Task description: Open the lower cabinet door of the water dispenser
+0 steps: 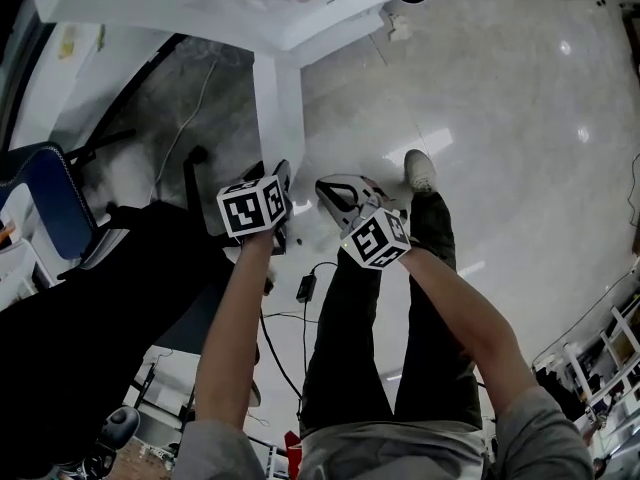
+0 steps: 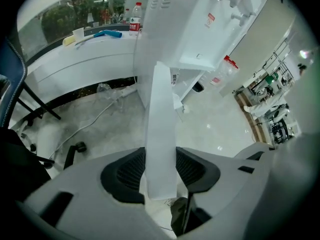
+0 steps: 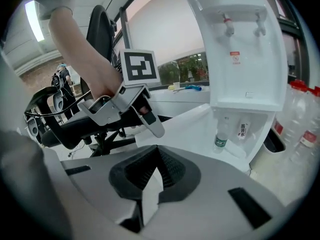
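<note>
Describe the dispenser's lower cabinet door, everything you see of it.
The door is a plain white flat panel, plastic or painted metal by its look, with no handle visible. It stands upright and swung wide open, away from the dispenser, with its free edge toward the person. The left gripper clamps that edge, one pad on each face. From the right gripper view, its broad face runs back to the exposed cabinet.
</note>
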Motion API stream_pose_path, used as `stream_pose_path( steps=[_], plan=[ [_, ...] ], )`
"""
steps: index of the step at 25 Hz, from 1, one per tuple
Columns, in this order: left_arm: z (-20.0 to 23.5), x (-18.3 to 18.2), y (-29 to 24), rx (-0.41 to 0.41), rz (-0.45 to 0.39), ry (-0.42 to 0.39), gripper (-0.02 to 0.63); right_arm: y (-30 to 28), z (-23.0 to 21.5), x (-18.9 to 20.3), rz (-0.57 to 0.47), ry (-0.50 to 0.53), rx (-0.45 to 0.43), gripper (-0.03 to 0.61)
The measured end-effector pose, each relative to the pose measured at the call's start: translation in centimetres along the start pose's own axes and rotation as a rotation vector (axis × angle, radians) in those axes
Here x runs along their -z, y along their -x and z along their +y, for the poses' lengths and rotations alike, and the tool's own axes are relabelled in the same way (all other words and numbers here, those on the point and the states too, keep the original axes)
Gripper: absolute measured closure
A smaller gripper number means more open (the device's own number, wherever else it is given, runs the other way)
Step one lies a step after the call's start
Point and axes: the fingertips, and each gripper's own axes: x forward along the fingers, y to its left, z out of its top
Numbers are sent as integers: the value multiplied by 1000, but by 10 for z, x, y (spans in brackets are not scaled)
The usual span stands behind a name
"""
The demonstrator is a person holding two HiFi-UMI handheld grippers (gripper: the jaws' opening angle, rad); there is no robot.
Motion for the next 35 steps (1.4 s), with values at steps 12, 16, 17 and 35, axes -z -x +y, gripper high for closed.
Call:
stream_pose_path(
  steps=[12,16,17,35],
  plan=[
    [-7,7,34,-98,-62,-47,417,63,0,-6,-92,-169,22,568],
    [-31,10,75,-113,-121,-39,417,98,-3,-24,-129,-211,27,568],
    [-39,13,86,-115,-131,-42,417,107,-1,-29,-135,-221,26,568],
    [-162,18,236,-65,-394,8,491,224,13,-92,-237,-286,47,568]
  ],
)
